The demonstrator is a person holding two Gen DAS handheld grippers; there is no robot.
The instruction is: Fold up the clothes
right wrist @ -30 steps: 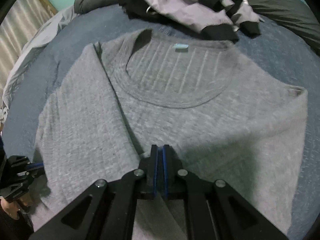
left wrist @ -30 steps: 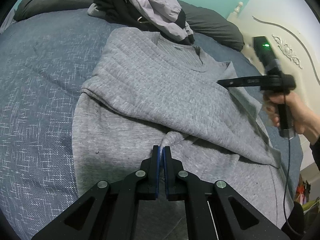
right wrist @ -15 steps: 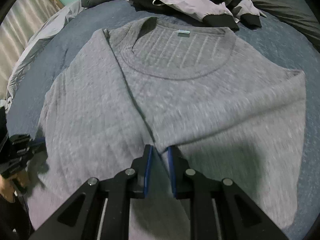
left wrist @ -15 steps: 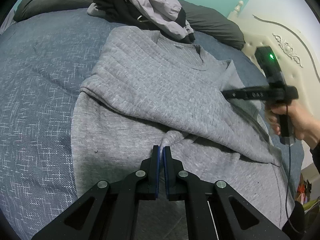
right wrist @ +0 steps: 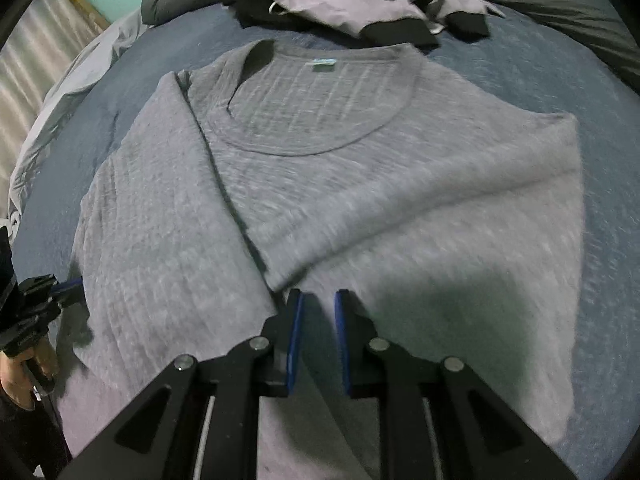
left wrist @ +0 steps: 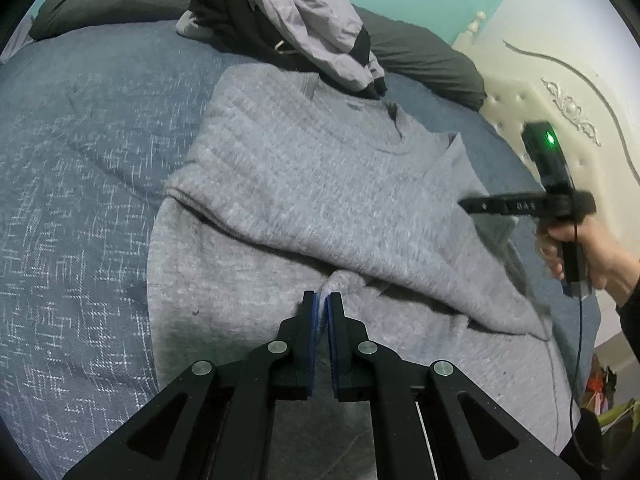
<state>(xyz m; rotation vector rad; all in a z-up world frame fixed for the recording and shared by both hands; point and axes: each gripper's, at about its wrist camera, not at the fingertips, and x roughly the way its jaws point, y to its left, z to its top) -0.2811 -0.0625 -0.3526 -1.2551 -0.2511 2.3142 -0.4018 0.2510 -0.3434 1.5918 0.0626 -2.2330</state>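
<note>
A heap of lilac and black clothes (left wrist: 296,28) lies at the far end of the bed (left wrist: 80,168), its edge resting on the collar of the grey sweater (left wrist: 320,184); dark pillows (left wrist: 420,56) run behind it, and a cream carved headboard (left wrist: 568,92) stands at the right of the left wrist view. Nothing lies across the sweater's middle. The left tongs (left wrist: 323,300) sit low over the garment with their blue pads clenched on a small raised pinch of grey cloth at the cuff of the sleeve folded across the body. The right tongs (right wrist: 319,300) hover just above the sweater, released, with a clear gap between the pads and no cloth in it; in the left wrist view the person's right hand (left wrist: 580,248) grips their handle at the sweater's right edge, a green light glowing on top. The sweater lies face up on the blue patterned bedspread, round neckline and label towards the clothes heap, both sleeves folded in over the chest, their cuffs nearly meeting near the tongs.
</note>
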